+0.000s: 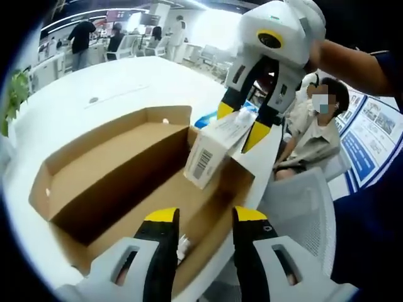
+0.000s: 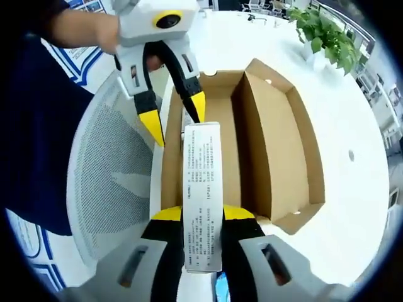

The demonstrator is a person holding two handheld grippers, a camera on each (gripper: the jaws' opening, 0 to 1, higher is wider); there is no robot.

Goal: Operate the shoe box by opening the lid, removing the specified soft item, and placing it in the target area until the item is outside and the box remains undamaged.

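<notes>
Right now the open cardboard shoe box sits on a white round surface, its lid folded back flat so the brown inside shows as two shallow compartments side by side. Above it, the right gripper holds a small white carton with a barcode label on its end; the yellow-tipped jaws are clamped on the carton's far end, and the carton hangs tilted over the box's near corner, clear of the cardboard floor. From the right gripper view the same carton runs lengthwise out from between the jaws of the right gripper, its printed face upward, lying over the left compartment of the shoe box. The left gripper reaches in from the far side in that view, held by a hand, with its jaws spread apart and nothing between them, the yellow tips just beyond the carton's far end, over the box's edge. In the left gripper view the left gripper has its jaws parted over the box's near wall, and a small white scrap shows between them that I cannot identify. A white mesh chair stands just beside the surface, a potted plant rests on the surface well away from the box, and a seated person is behind the right gripper.
</notes>
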